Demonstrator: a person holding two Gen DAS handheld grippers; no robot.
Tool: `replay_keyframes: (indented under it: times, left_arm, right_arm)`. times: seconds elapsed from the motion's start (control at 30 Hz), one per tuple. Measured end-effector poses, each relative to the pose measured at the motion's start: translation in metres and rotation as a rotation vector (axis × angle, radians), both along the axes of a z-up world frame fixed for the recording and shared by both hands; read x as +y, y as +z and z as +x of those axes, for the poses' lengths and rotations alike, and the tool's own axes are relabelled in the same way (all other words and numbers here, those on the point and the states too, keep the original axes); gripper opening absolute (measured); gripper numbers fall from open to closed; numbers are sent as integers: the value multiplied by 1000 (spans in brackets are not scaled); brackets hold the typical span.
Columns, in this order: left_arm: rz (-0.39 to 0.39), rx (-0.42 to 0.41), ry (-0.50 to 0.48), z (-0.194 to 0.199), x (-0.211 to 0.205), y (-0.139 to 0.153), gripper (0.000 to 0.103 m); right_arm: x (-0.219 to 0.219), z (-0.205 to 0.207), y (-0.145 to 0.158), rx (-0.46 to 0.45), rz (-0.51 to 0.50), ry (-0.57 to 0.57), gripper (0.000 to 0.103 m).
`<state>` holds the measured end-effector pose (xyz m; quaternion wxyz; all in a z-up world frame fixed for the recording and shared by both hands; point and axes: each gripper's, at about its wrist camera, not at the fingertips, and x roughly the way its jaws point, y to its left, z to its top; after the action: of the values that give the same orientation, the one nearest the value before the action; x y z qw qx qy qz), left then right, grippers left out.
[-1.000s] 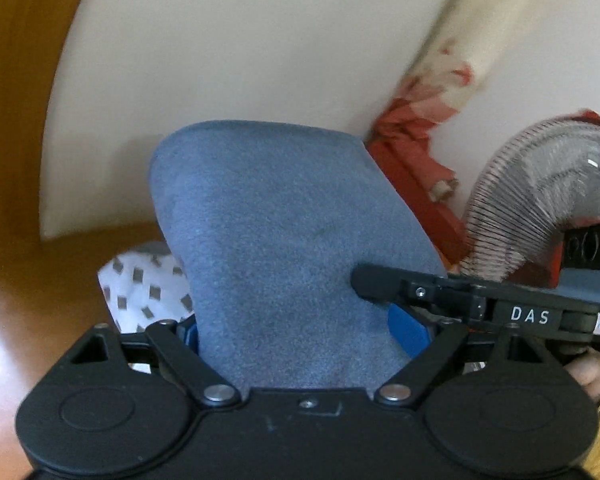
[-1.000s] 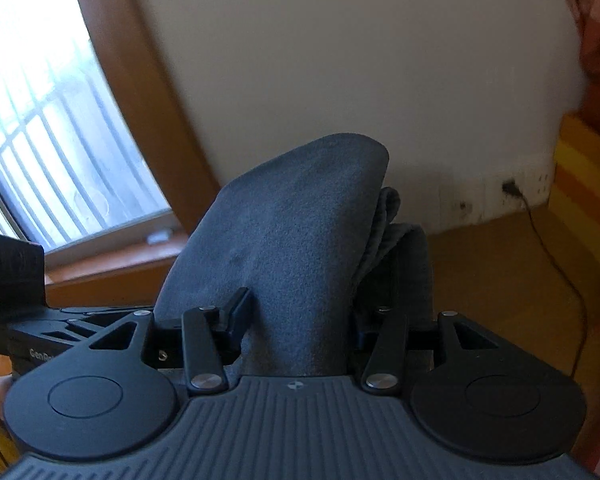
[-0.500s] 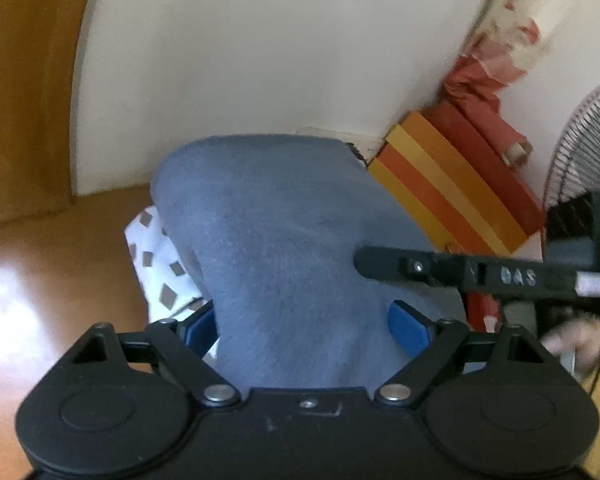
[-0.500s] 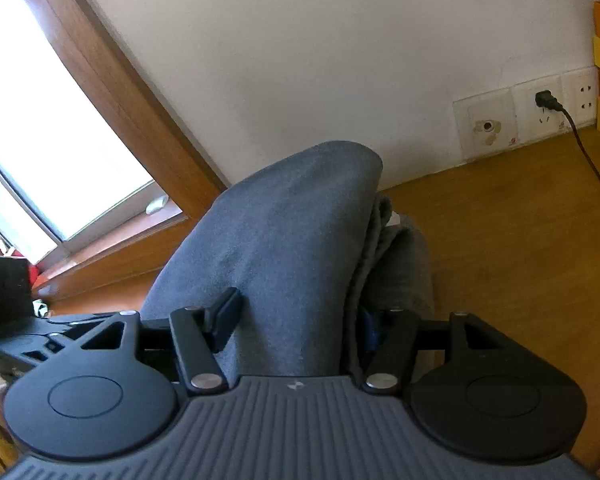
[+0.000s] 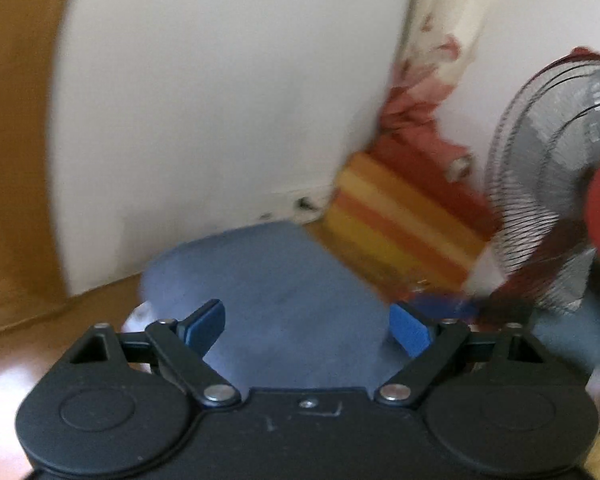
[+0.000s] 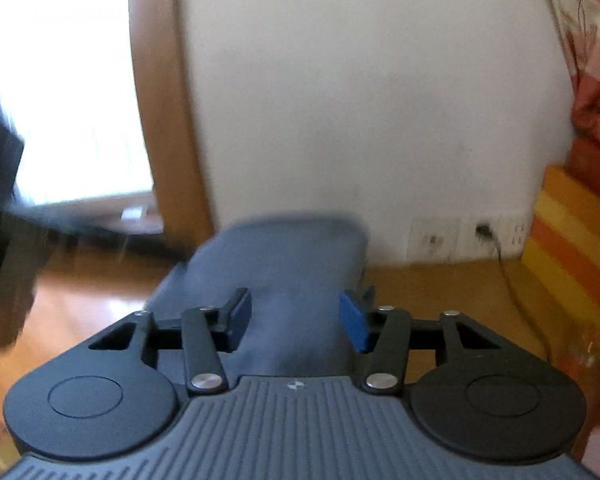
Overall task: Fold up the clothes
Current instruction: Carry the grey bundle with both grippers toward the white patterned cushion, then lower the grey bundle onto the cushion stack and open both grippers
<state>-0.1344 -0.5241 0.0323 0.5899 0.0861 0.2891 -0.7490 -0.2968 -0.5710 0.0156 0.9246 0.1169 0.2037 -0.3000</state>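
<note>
A folded blue-grey garment (image 5: 284,300) lies low and flat ahead of my left gripper (image 5: 308,328). It fills the gap between the blue pads (image 5: 410,334), which touch its sides while the jaws ease open a little. In the right wrist view the same blue-grey garment (image 6: 288,264) runs between the pads of my right gripper (image 6: 296,320). Those jaws are closing and pinch the cloth. Both views are blurred by motion. The garment's underside and far end are hidden.
A wooden floor (image 6: 440,292) spreads below, with a white wall behind. A striped orange cushion (image 5: 400,232) and a standing fan (image 5: 560,200) are on the right. A cable runs from wall sockets (image 6: 484,232). A window (image 6: 60,80) is on the left. A white patterned cloth (image 5: 140,316) peeks out beside the garment.
The garment stood high between both grippers and now sits much lower and flatter. Both views swung sideways, and the right gripper came down towards the floor.
</note>
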Motion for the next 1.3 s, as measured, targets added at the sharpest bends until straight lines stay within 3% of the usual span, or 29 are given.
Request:
replay_keyframes:
  times: [0.07, 0.17, 0.2, 0.27, 0.43, 0.57, 0.7, 0.8, 0.9, 0.97, 1.13, 1.23, 1.3]
  left_arm:
    - [10, 18, -55, 2, -17, -9, 95]
    - [124, -3, -28, 9, -46, -45, 94]
    - [164, -17, -9, 11, -51, -60, 94]
    - [162, -11, 9, 13, -48, -74, 95]
    - [113, 30, -20, 19, -39, -57, 95]
    - [68, 16, -64, 17, -46, -39, 95]
    - [83, -14, -149, 4, -81, -35, 95]
    - [109, -98, -161, -4, -107, -47, 96]
    - [77, -234, -167, -15, -107, -55, 99]
    - [51, -266, -181, -18, -100, -53, 100]
    - [59, -220, -199, -4, -82, -47, 100]
    - [74, -178, -198, 8, -76, -45, 100]
    - [92, -170, -182, 15, -70, -44, 100]
  right_arm:
    - [13, 6, -17, 57, -27, 3, 52]
    - [26, 15, -39, 150, -114, 3, 55]
    - [27, 15, -42, 157, -139, -2, 55]
    - [27, 11, -40, 143, -133, -1, 55]
    - [33, 12, -30, 165, -158, -24, 55]
    - [46, 5, -20, 94, -134, -78, 56]
    - [63, 9, -20, 38, -94, -106, 59]
    - [68, 22, -38, 73, -63, -126, 60]
    - [75, 31, -47, 108, -83, -174, 60]
    - [84, 34, -43, 108, -97, -209, 60]
    - [125, 40, -19, 61, -157, -263, 60]
    - [150, 48, -20, 39, -176, -253, 60]
    - [156, 57, -31, 104, -153, -262, 60]
